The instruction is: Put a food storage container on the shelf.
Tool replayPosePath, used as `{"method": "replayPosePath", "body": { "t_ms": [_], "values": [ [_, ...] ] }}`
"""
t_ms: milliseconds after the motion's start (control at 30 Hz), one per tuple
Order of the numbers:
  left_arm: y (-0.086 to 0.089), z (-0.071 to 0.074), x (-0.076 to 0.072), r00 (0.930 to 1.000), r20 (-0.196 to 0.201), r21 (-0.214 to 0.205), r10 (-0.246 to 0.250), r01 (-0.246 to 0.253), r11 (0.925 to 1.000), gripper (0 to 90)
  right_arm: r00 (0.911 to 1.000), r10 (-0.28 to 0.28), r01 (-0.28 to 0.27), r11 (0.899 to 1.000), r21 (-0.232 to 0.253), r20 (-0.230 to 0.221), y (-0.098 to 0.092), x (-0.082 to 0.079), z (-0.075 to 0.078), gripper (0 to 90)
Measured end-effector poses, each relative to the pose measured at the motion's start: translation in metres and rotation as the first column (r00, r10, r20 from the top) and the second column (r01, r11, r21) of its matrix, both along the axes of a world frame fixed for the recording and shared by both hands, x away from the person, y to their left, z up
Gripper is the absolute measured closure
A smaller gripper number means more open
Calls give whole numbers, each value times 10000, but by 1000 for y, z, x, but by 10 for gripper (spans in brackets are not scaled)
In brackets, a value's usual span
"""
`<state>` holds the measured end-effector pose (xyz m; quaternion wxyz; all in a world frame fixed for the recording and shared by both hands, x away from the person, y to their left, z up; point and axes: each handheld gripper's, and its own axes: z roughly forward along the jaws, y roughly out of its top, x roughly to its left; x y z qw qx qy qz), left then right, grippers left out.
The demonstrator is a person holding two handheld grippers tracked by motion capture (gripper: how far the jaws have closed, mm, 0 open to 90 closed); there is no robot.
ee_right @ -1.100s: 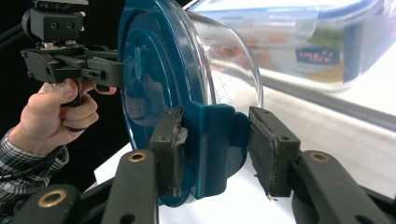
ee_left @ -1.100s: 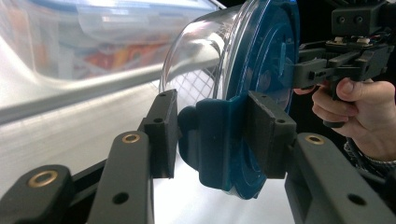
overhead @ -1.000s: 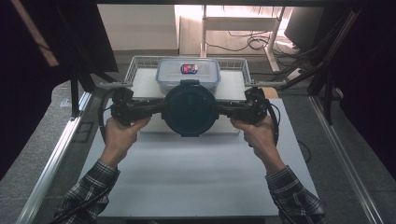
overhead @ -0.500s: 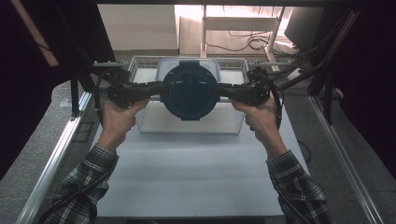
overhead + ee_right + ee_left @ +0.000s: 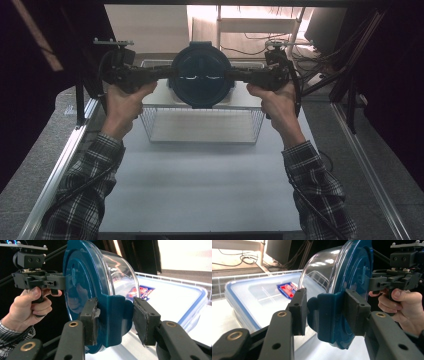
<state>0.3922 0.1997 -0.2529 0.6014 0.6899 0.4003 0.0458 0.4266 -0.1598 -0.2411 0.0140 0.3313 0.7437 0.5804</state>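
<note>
Because each side latch is clamped, left gripper (image 5: 167, 74) and right gripper (image 5: 239, 75) share the round lidded container (image 5: 201, 75), tipped lid-forward above the wire basket (image 5: 200, 131).

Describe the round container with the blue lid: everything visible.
The round container has a clear, glass-like bowl and a dark blue plastic lid with side clip tabs. It is tipped on edge, lid facing the person, above the wire basket. The left gripper and right gripper each clamp one tab; nothing else touches it.
</note>
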Motion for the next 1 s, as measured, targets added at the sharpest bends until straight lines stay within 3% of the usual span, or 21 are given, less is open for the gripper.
{"method": "replayPosePath", "body": {
  "t_ms": [200,533,767,1000],
  "values": [
    [1,6,13,9998,-20,-108,178,-179,9998,565,10000,-60,60,10000,34,17,2,14,8,565],
    [0,4,34,9989,-280,-196,388,-394,9990,563,9992,-259,263,9996,128,-295,3,38,5,564],
    [3,-2,44,9981,-437,-487,427,-448,9978,563,9986,-324,334,9992,234,-415,5,49,3,564],
    [4,-2,49,9985,-346,-365,420,-433,9984,553,9984,-446,452,9988,176,-338,9,52,4,556]
  ]
}}
